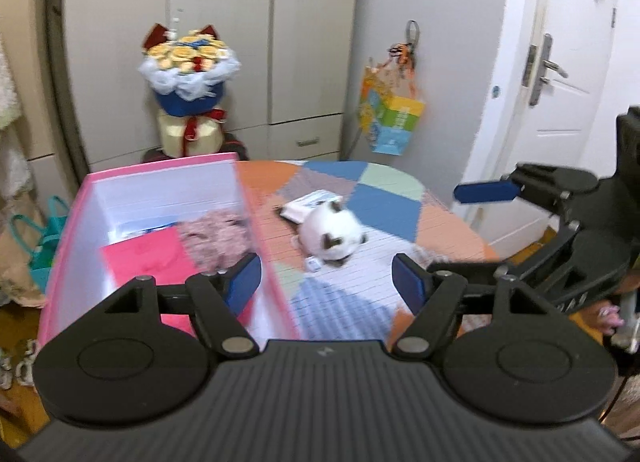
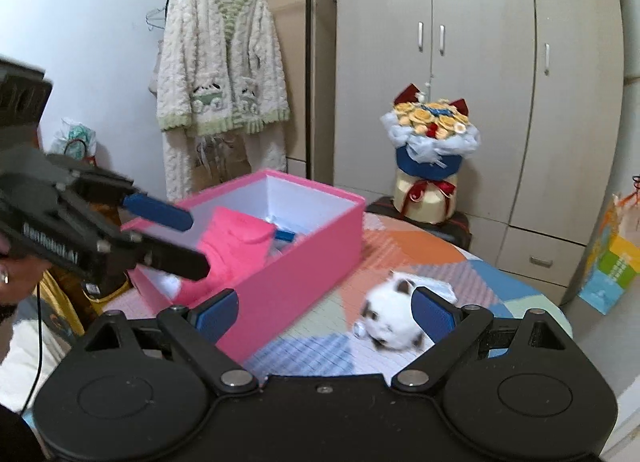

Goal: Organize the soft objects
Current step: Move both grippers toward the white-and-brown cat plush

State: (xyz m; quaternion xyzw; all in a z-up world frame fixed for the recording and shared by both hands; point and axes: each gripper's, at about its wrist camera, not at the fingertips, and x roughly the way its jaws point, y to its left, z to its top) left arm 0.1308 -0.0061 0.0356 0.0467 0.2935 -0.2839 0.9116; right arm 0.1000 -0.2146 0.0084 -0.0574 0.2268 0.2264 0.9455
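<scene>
**Both grippers empty, plush toy on the worktop beside the box**

My left gripper was spread wide, nothing between the blue pads. It hung above the near wall of the pink box — left pad over the box interior, right pad over the patchwork worktop.

My right gripper was also wide and empty, low over the near edge of the worktop. In the left wrist view it came in from the right, well apart from the toy.

Task items:
- White plush toy with dark patches lay on the worktop just right of the box, outside it. In the right wrist view the toy sat just beside my right pad; I could not tell if they touched — the frame was blurred.
- Pink cloth lay inside the box near the front, with a mottled pinkish soft item against the right wall. Right wrist view showed the cloth draped inside the box.
- A white and blue flat packet lay on the worktop just behind the toy, touching or nearly so.

Background: a flower bouquet stood behind the worktop in front of the wardrobe, a fleece robe hung on the wall at left, and a colourful paper bag hung at right.
</scene>
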